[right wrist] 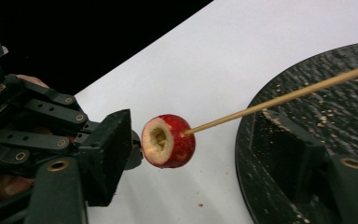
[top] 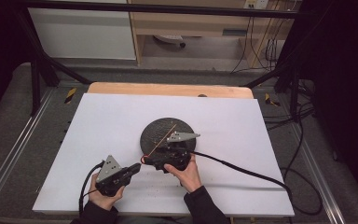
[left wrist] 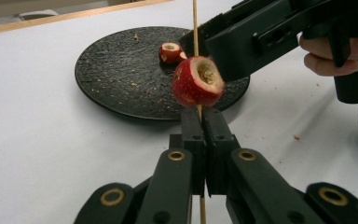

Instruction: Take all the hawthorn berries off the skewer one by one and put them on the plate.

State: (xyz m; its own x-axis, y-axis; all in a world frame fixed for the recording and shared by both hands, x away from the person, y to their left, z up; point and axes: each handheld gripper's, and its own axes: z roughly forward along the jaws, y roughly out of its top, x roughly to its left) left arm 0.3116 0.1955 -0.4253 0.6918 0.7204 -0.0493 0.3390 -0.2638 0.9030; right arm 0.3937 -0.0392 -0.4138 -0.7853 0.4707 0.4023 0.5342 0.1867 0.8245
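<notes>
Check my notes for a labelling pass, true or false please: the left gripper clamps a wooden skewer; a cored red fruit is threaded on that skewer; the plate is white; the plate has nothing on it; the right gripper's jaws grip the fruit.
1. The left gripper clamps a wooden skewer: true.
2. A cored red fruit is threaded on that skewer: true.
3. The plate is white: false, it is black and round, on a white table.
4. The plate has nothing on it: false, a second fruit piece and crumbs lie on it.
5. The right gripper grips the fruit: false, its jaws stand either side of the fruit, not pressing it.
</notes>
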